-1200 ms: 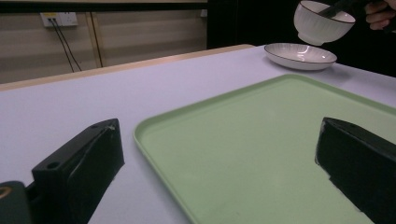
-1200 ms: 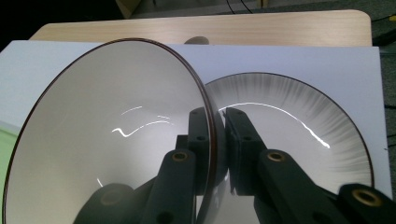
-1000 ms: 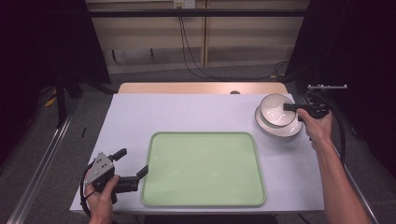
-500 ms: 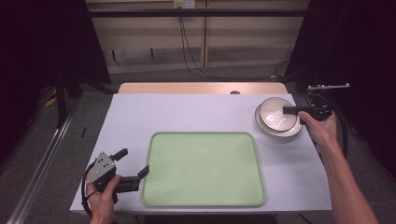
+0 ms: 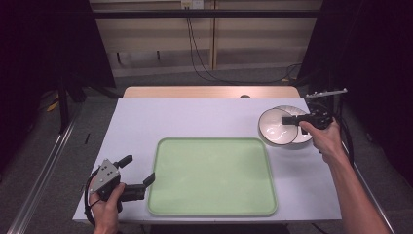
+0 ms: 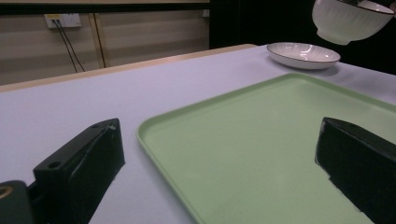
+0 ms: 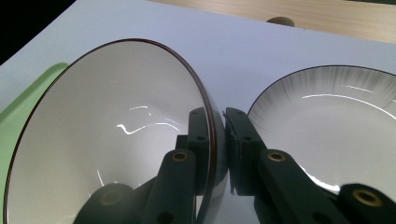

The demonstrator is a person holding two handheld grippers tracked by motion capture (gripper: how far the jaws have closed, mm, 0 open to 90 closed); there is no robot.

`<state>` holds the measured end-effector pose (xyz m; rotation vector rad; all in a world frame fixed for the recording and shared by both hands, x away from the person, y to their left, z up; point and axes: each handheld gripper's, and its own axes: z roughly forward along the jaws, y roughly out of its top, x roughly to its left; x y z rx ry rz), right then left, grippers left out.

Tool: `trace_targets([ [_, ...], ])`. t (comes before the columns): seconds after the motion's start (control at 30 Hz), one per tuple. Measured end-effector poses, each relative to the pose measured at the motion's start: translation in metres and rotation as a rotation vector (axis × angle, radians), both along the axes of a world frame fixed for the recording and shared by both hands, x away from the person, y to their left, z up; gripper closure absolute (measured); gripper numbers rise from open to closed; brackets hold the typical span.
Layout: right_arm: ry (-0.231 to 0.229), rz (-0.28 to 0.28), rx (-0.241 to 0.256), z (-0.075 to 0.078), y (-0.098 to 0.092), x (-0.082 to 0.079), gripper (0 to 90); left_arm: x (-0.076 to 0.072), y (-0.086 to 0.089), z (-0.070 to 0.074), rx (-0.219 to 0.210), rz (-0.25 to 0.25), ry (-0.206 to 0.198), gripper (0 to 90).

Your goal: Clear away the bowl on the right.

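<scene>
White table [image 5: 204, 119], green tray [image 5: 212, 175], right gripper [image 5: 290, 120] pinching bowl [image 5: 275, 126] rim

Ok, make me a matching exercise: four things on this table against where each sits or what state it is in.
Things:
1. bowl
2. plate
3. tray
4. left claw

States:
A. open, low beside the tray's near left corner
B. flat on the table at the far right
C. lifted off the table, rim pinched by the right claw
D. green, nothing on it, mid-table

Pairs: 1-C, 2-B, 3-D, 4-A
</scene>
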<state>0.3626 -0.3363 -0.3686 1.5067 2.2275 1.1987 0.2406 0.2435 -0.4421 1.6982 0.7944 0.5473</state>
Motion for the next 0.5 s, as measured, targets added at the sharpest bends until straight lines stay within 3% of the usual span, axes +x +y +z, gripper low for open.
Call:
trace_targets([
  [0.27,0.018,0.037,-0.031,-0.007,0.017,0.002,81.8,0.001,0.000,0.000,0.000,0.006,0.003,1.2],
  [0.5,0.024,0.078,-0.025,-0.008,0.028,0.004,81.8,0.002,0.000,0.000,0.007,0.005,0.002,1.2],
])
